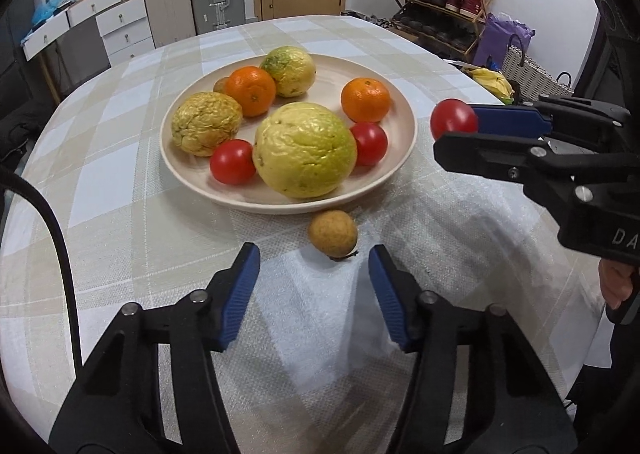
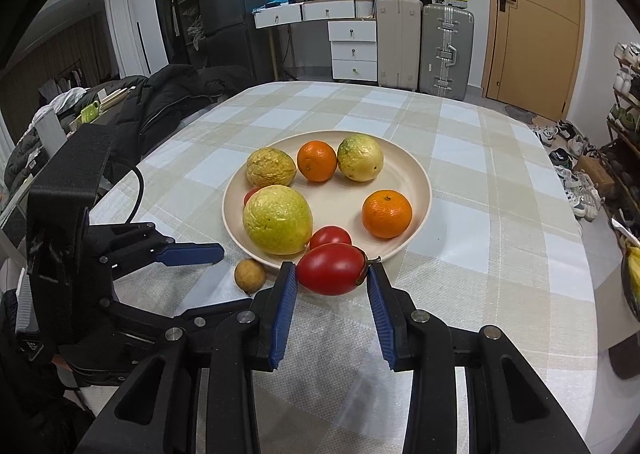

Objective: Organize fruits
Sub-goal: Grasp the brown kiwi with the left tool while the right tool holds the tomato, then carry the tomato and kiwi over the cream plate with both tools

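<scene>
R gripper [image 2: 332, 286] pinching tomato [image 2: 331, 269], L gripper [image 1: 314, 278] spread, prob. above longan [image 1: 332, 234]

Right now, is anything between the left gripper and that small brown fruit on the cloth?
Nothing visible. The small brown fruit lies on the tablecloth just ahead of the open left gripper, with only bare cloth between them.

I see a glossy, smooth-skinned tomato [image 2: 331, 269] between my right gripper [image 2: 333, 286]'s ribbed blue pads [image 2: 285, 314], low in the frame. The plate [image 2: 416, 177] looks matt and smooth, the checked tablecloth [image 2: 500, 238] coarsely woven. The big yellow-green fruit [image 1: 305, 149] has dimpled, slightly shiny skin
</scene>
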The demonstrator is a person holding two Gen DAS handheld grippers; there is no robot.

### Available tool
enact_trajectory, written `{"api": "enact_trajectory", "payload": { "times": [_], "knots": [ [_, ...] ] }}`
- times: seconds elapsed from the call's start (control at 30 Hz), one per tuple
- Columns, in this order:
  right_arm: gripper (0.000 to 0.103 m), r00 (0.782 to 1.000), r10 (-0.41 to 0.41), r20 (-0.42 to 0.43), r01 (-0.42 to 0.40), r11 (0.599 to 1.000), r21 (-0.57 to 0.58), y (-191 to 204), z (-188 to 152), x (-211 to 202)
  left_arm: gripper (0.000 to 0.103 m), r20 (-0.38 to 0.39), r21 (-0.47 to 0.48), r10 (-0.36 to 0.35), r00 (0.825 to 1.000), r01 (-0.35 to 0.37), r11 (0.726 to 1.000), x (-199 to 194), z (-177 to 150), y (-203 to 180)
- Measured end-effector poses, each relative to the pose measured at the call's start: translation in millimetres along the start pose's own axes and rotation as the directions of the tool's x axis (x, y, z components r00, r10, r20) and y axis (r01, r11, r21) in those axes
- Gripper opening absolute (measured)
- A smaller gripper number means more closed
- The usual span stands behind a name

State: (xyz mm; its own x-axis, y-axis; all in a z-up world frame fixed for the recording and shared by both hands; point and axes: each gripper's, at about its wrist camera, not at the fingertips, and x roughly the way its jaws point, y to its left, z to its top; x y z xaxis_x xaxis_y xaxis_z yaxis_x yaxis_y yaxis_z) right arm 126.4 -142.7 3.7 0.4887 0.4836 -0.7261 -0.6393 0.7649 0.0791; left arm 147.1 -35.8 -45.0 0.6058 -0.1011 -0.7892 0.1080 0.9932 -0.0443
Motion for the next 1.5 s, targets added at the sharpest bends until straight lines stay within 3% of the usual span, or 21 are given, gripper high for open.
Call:
{"api": "enact_trajectory", "payload": {
  "times": [0.23,0.53,0.77,1.17,1.5],
  "knots": [
    [0.037,1.0,-0.002,0.004,0.002,1.0,0.005,-2,0,1,0.021,0.008,0.008,-0.037,0.999,0.037,0.999,1,4,-3],
    [0.037,1.0,0.0,0.002,0.0,1.0,0.011,-4,0,1,0.021,0.03,0.025,-0.069,0.997,0.068,0.997,-7,-1,-6],
    [0.037,0.999,0.001,0.044,-0.003,0.999,0.035,-10,1,-2,0.021,0.093,0.026,-0.077,0.993,0.075,0.997,-26,-1,0],
    [0.037,0.997,0.015,0.082,-0.019,0.998,0.058,-15,1,-1,0.021,0.234,-0.063,-0.014,0.972,0.03,0.998,-68,7,30],
    [0.037,0.994,0.024,0.109,-0.031,0.997,0.07,-16,2,-1,0.021,0.255,-0.069,0.022,0.967,-0.004,0.998,-69,15,35]
  ]
}}
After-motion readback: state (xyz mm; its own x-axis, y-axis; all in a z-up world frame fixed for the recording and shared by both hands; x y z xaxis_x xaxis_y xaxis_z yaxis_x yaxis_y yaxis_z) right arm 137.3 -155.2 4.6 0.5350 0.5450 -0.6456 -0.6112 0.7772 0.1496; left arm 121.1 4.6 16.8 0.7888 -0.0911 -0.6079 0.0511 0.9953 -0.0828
